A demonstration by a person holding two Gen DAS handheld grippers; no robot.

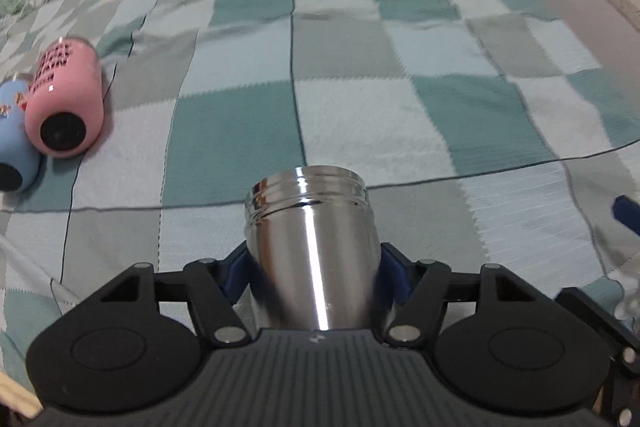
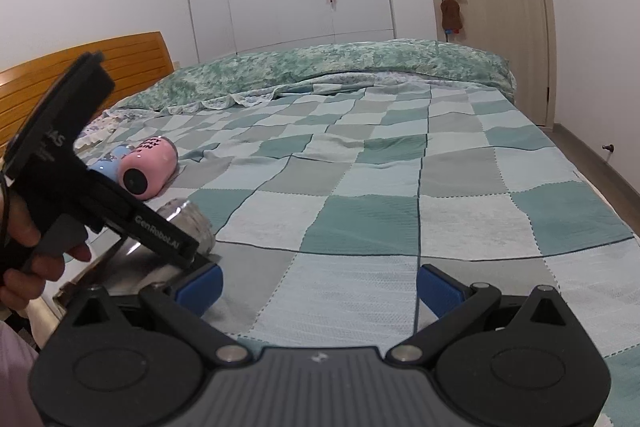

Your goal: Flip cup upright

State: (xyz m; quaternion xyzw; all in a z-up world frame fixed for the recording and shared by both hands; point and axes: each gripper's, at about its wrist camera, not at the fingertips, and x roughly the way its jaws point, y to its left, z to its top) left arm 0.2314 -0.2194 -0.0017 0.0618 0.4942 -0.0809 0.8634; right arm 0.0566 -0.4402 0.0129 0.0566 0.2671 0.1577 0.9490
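A shiny steel cup is held between the blue pads of my left gripper, with its threaded open rim pointing away from the camera, just above the checked bedspread. In the right wrist view the same cup shows behind the left gripper's body, low over the bed at the left. My right gripper is open and empty above the bedspread's near edge, to the right of the cup.
A pink cup and a blue cup lie on their sides at the left of the bed; both show in the right wrist view, pink, blue. A green duvet, wooden headboard, wardrobe and door stand beyond.
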